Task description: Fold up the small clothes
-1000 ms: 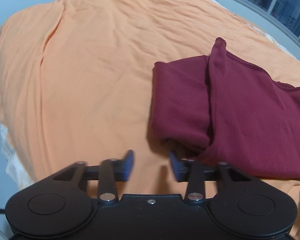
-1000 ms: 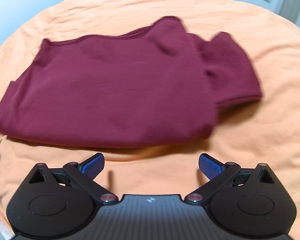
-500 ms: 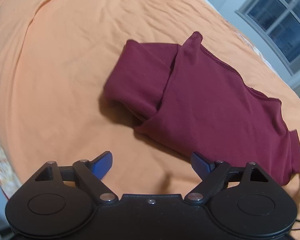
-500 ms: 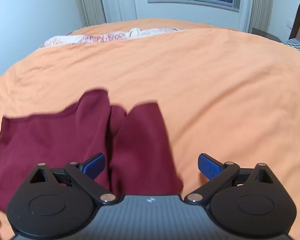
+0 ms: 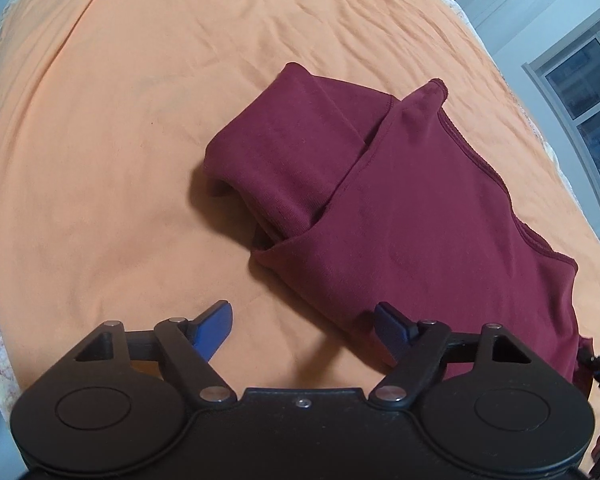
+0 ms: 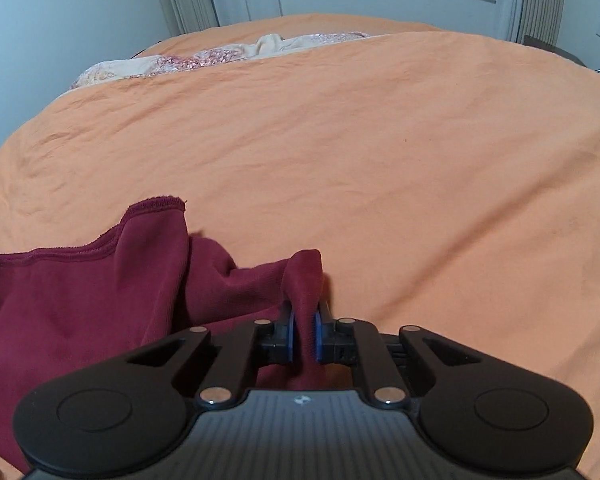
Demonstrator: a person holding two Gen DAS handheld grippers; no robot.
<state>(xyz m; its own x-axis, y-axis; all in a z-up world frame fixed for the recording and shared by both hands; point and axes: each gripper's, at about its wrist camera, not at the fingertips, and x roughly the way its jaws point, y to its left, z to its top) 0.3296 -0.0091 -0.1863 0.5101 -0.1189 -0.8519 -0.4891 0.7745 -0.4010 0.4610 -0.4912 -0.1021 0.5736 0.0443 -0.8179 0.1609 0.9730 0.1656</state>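
The orange bedspread (image 5: 140,128) fills both views as the work surface. On it lies the maroon garment (image 5: 420,208), partly folded, occupying the centre and right of the left wrist frame and the lower left of the right wrist frame.

Change since half a second ago: my right gripper (image 6: 305,334), then spread wide above the cloth, is now clenched on a raised fold of the garment at lower centre of its frame. The fabric stands up in a ridge between the blue pads (image 6: 289,336). It appears to be a sleeve or side edge; the view is too close to confirm.

My left gripper (image 5: 304,330) is released, jaws wide, hovering at the garment's near edge.

Judgement: the grasp is complete; the next fold can begin.
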